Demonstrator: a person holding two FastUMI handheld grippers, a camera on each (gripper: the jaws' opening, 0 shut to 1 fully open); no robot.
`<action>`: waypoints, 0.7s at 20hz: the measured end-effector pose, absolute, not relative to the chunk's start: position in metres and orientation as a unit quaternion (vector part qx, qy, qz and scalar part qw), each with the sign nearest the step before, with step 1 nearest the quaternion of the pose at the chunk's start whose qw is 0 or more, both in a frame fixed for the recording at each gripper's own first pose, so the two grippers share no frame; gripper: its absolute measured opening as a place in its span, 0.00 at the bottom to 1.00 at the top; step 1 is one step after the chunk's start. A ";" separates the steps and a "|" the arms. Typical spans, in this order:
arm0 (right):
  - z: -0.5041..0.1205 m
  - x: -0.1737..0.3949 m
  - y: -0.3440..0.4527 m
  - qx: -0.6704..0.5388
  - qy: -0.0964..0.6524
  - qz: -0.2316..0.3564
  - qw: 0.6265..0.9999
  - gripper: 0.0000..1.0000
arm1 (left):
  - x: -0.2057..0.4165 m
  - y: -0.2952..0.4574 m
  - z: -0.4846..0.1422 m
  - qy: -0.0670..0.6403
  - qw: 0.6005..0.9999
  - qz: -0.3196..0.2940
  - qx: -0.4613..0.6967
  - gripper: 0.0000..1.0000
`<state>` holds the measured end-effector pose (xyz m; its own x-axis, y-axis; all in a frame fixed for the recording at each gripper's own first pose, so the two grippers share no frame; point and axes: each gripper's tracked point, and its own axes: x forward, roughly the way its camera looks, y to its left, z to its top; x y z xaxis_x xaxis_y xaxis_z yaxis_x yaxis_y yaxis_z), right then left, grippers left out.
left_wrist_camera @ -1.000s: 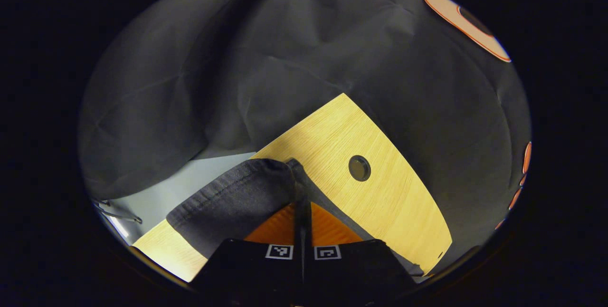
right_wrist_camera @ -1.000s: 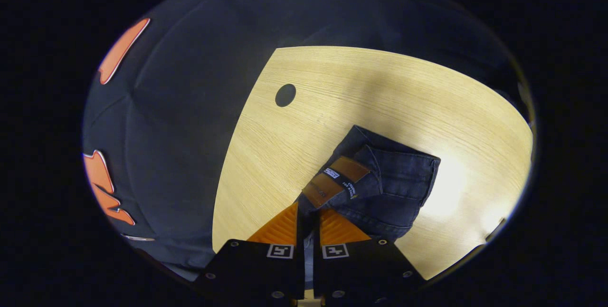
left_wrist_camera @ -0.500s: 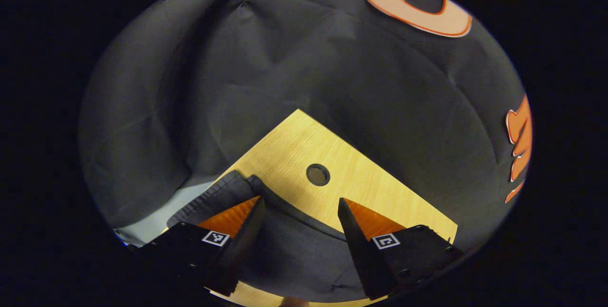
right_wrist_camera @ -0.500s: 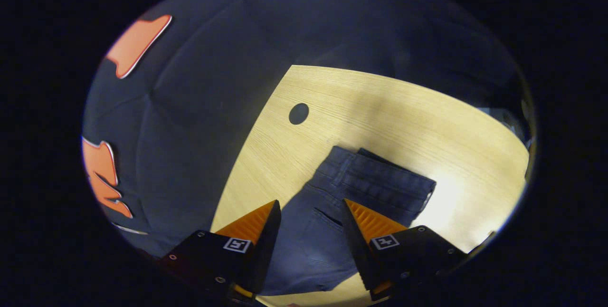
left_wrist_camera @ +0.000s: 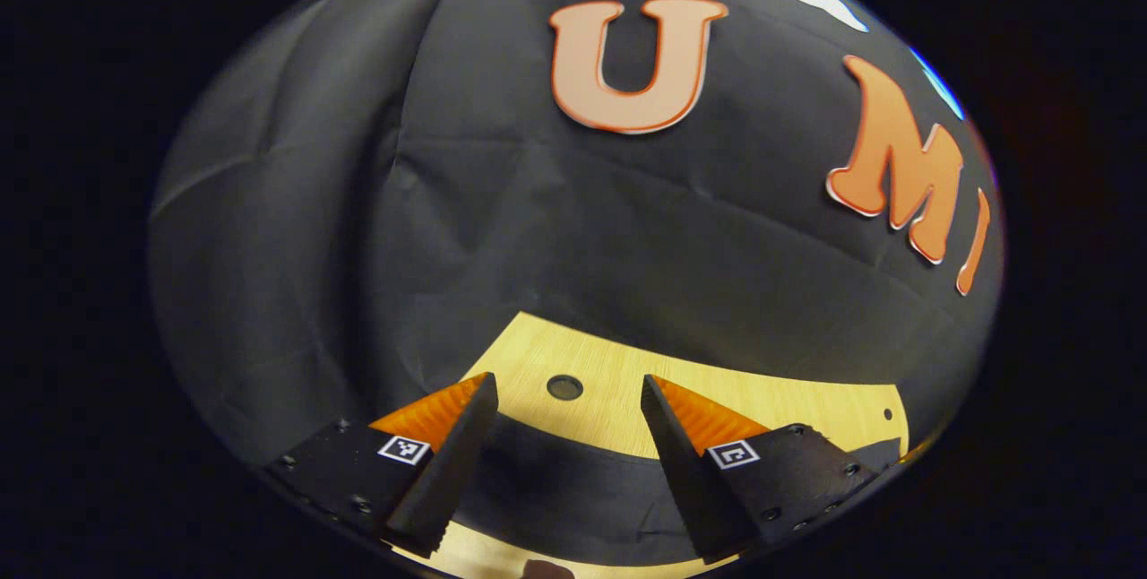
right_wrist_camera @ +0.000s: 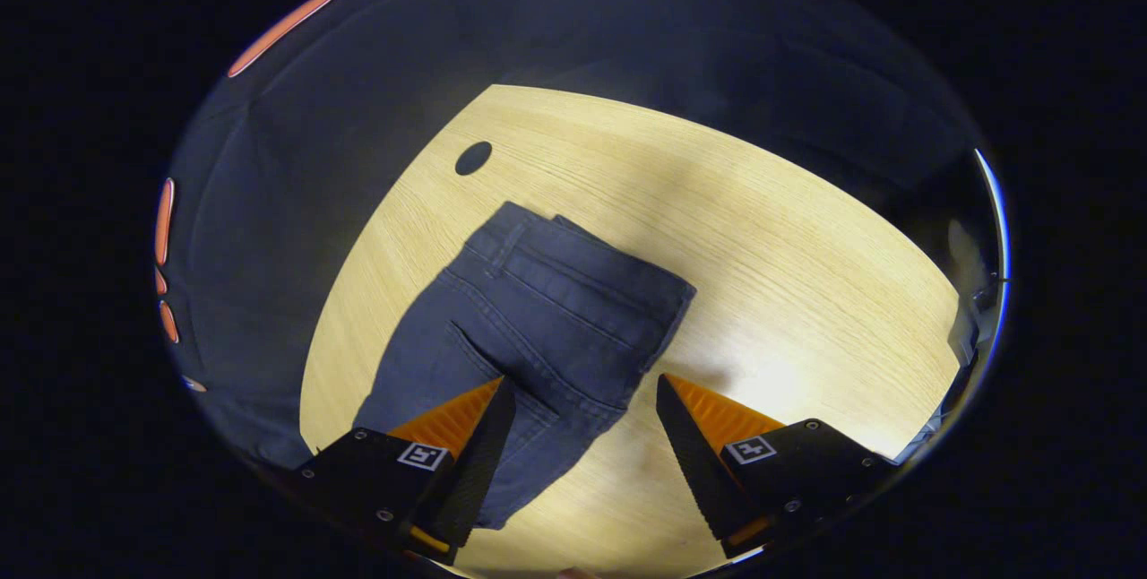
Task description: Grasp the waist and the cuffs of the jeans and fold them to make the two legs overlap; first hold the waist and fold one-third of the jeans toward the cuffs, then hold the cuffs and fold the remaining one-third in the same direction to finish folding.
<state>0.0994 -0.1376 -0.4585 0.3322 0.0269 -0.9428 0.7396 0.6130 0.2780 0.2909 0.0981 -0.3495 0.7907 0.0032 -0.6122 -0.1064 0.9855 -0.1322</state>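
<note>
Pale wood worktop (right_wrist_camera: 806, 229) across mid-frame, jeans (right_wrist_camera: 538, 319) lying flat at centre-left, legs stacked, waist toward upper left, probably ready for thirds. Right tongs (right_wrist_camera: 582, 400) spread, empty, low centre; left tongs (left_wrist_camera: 564, 400) spread above dark denim

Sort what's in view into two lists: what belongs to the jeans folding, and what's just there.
Belongs to the job:
- jeans, lying flat on the table
- left gripper, open over the dark denim
- right gripper, open above the jeans

Just there:
- wooden table
- round hole in the tabletop
- black cloth wall
</note>
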 end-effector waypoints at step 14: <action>-0.488 0.121 -0.132 0.378 0.478 -0.233 0.758 0.48 | 0.184 0.005 -0.283 0.273 0.961 -0.030 -0.015 0.96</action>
